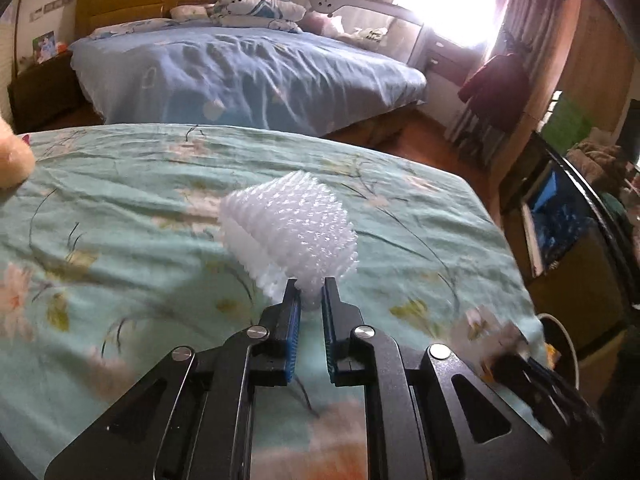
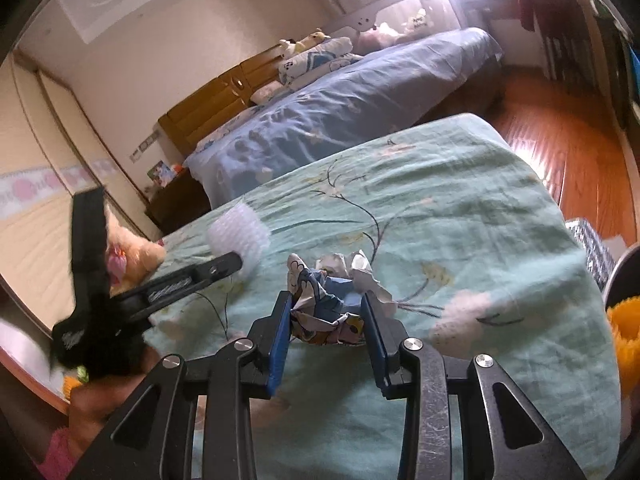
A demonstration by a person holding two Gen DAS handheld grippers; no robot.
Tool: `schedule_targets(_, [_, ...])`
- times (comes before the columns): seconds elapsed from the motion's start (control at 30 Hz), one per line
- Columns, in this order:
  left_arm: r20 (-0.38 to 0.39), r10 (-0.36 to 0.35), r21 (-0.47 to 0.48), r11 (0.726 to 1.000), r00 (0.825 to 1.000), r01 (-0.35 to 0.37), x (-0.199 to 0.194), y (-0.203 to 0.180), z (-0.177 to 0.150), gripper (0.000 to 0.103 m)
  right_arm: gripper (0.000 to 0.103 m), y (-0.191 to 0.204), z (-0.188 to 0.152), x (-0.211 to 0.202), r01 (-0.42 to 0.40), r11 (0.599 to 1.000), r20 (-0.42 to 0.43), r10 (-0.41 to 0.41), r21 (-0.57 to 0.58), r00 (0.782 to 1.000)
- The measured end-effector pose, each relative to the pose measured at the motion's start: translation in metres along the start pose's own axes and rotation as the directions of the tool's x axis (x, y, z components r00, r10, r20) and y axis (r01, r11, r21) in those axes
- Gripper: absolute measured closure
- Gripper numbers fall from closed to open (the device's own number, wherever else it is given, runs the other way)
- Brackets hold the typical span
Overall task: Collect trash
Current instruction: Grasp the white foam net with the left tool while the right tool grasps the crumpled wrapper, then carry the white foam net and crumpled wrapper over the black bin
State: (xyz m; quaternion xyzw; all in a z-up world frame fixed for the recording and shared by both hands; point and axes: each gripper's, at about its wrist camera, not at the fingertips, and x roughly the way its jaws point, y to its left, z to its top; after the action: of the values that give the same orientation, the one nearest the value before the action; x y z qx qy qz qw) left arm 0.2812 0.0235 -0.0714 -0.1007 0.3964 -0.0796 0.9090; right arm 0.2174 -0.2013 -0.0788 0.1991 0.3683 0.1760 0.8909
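Now the left claw (image 1: 309, 289) is pinched nearly closed on the lower edge of a white foam net (image 1: 288, 228), which stands up from the blue pads above the green flowered bed sheet (image 1: 120, 216). Meanwhile the right claw (image 2: 325, 310), jaws partway open, clamps a crumpled cartoon-printed wrapper (image 2: 328, 300) between its pads, at the sheet, with the foam net up and left of it.

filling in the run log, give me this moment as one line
left gripper: shut on white foam net | right gripper: shut on crumpled cartoon wrapper | surface: green floral bedsheet
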Motion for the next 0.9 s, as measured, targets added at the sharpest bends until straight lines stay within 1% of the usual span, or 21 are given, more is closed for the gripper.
schedule_targets(0.13, [-0.01, -0.052, -0.023, 0.998, 0.999, 0.052, -0.028, -0.008, -0.03, 0.093, 0.068, 0.001, -0.007, -0.009, -0.007, 1.0, 0.006, 0.007, -0.004, 1.0])
schedule_targets(0.3, [-0.028, -0.106, -0.01, 0.994, 0.994, 0.106, -0.059, -0.025, -0.067, 0.093, 0.068, 0.008, -0.017, -0.017, 0.01, 0.999, -0.005, -0.011, -0.038, 1.0])
schedule_targets(0.33, [-0.031, -0.11, -0.003, 0.994, 0.993, 0.11, -0.064, -0.029, -0.073, 0.093, 0.067, 0.009, -0.018, -0.018, 0.012, 0.999, -0.01, -0.012, -0.045, 1.0])
schedule_targets(0.37, [-0.034, -0.115, 0.0, 0.993, 0.993, 0.115, -0.067, -0.031, -0.076, 0.093, 0.064, 0.011, -0.018, -0.018, 0.012, 0.999, -0.013, -0.013, -0.053, 1.0])
schedule_targets(0.4, [-0.036, -0.12, 0.003, 0.993, 0.992, 0.12, -0.071, -0.032, -0.08, 0.093, 0.064, 0.013, -0.019, -0.019, 0.016, 0.998, -0.015, -0.017, -0.062, 1.0])
schedule_targets(0.43, [-0.036, -0.122, 0.004, 0.993, 0.992, 0.122, -0.074, -0.033, -0.083, 0.093, 0.061, 0.013, -0.019, -0.019, 0.019, 0.998, -0.017, -0.02, -0.064, 1.0])
schedule_targets(0.47, [-0.033, -0.12, 0.005, 0.993, 0.992, 0.12, -0.077, -0.033, -0.086, 0.093, 0.05, 0.013, -0.02, -0.019, 0.019, 0.998, -0.019, -0.021, -0.065, 1.0])
schedule_targets(0.5, [-0.032, -0.115, 0.005, 0.993, 0.993, 0.115, -0.079, -0.033, -0.089, 0.093, 0.043, 0.013, -0.02, -0.02, 0.026, 0.998, -0.02, -0.027, -0.064, 0.999])
schedule_targets(0.53, [-0.032, -0.112, 0.004, 0.994, 0.993, 0.112, -0.081, -0.033, -0.092, 0.093, 0.029, 0.012, -0.02, -0.019, 0.039, 0.997, -0.017, -0.04, -0.06, 0.999])
schedule_targets(0.57, [-0.035, -0.111, 0.001, 0.994, 0.993, 0.111, -0.081, -0.033, -0.094, 0.093, 0.025, 0.012, -0.02, -0.018, 0.05, 0.997, -0.021, -0.051, -0.055, 0.998])
schedule_targets(0.63, [-0.041, -0.11, -0.002, 0.994, 0.993, 0.11, -0.081, -0.032, -0.099, 0.093, 0.027, 0.009, -0.02, -0.014, 0.047, 0.998, -0.038, -0.048, -0.041, 0.998])
schedule_targets(0.7, [-0.042, -0.108, -0.002, 0.994, 0.993, 0.108, -0.082, -0.032, -0.103, 0.093, 0.035, 0.007, -0.021, -0.012, 0.044, 0.998, -0.051, -0.046, -0.033, 0.998])
schedule_targets(0.73, [-0.043, -0.109, -0.004, 0.994, 0.993, 0.109, -0.083, -0.032, -0.105, 0.093, 0.046, 0.007, -0.021, -0.01, 0.043, 0.998, -0.059, -0.045, -0.039, 0.997])
schedule_targets(0.83, [-0.041, -0.111, 0.001, 0.994, 0.993, 0.111, -0.086, -0.033, -0.109, 0.093, 0.049, 0.013, -0.023, -0.009, 0.055, 0.996, -0.071, -0.06, -0.067, 0.996])
schedule_targets(0.9, [-0.039, -0.113, 0.008, 0.994, 0.993, 0.113, -0.09, -0.035, -0.111, 0.093, 0.055, 0.016, -0.025, -0.012, 0.054, 0.996, -0.075, -0.06, -0.077, 0.995])
